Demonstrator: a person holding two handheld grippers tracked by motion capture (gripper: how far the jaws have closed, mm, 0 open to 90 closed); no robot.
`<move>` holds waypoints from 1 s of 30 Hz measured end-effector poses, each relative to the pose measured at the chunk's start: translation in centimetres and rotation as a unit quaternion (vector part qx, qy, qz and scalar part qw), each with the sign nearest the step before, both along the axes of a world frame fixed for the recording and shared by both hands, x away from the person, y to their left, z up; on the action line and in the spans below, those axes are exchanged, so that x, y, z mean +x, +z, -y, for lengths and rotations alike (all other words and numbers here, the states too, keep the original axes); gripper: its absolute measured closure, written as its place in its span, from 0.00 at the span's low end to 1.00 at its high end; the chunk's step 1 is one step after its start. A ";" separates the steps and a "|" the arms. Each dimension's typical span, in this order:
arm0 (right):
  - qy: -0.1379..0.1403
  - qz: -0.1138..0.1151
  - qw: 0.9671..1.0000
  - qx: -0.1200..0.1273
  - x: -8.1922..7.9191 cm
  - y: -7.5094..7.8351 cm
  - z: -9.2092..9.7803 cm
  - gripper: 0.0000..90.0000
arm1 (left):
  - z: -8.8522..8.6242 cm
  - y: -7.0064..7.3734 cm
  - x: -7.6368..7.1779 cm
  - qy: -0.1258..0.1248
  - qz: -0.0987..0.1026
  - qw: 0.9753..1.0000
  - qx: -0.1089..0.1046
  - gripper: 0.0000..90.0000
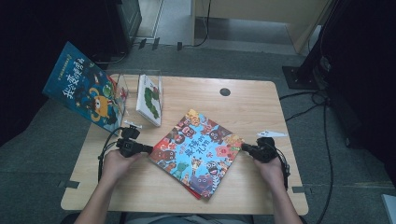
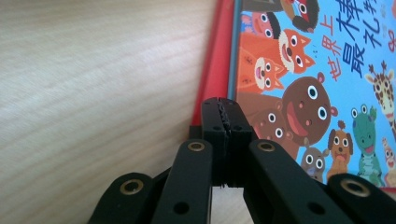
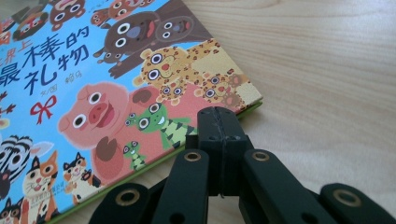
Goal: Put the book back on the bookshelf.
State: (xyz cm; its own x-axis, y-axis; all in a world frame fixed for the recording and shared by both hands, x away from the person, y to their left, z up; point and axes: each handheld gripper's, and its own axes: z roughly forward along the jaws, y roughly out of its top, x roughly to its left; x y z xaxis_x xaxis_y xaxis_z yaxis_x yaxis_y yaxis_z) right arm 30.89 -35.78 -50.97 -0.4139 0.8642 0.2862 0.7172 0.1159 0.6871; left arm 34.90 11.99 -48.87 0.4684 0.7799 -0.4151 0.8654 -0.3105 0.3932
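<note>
Animal book (image 1: 197, 151) cover reads "最棒的礼物"; both tongs closed beside it.

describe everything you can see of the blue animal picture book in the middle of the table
The blue picture book is a thin hardcover with a glossy cover crowded with cartoon animals and Chinese title characters. It lies flat and closed, turned diagonally on the wooden table, atop a red book. The shut left gripper and right gripper meet its opposite edges.

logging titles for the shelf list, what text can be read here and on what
"世界上最棒的礼物": on the blue animal-covered picture book lying on the wooden table.
Small line under that title: too blurred to read.
Yellow title on the dark blue book leaning at the clear stand: too small to read.
</note>
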 end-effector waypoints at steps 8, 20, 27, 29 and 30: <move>0.001 -0.003 1.000 -0.001 1.2 0.1 -0.4 1.00 | 0.3 0.0 -1.1 -0.001 -0.001 1.000 -0.005 1.00; 0.011 -0.007 1.000 -0.002 2.6 0.2 -1.5 1.00 | 0.5 -0.3 -2.8 -0.006 -0.014 1.000 -0.008 1.00; 0.018 -0.008 1.000 0.000 3.3 0.2 -2.1 1.00 | 0.4 -0.3 -3.5 0.004 -0.025 0.999 -0.020 1.00; 0.022 -0.008 1.000 -0.001 3.5 0.2 -2.4 1.00 | 0.3 -0.3 -3.7 0.008 -0.027 0.999 -0.024 1.00; 0.024 -0.008 1.000 -0.001 3.5 0.2 -2.5 1.00 | 0.3 -0.3 -3.8 0.005 -0.027 0.999 -0.024 1.00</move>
State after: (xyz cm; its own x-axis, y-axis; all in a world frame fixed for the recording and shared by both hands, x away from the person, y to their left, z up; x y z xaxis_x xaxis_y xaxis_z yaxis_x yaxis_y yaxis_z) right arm 34.43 -33.30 -50.77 -0.4501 0.8444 0.2906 0.7215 0.1521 0.6755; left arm 31.12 11.74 -49.17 0.4366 0.7631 -0.4765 0.8887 -0.2836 0.3602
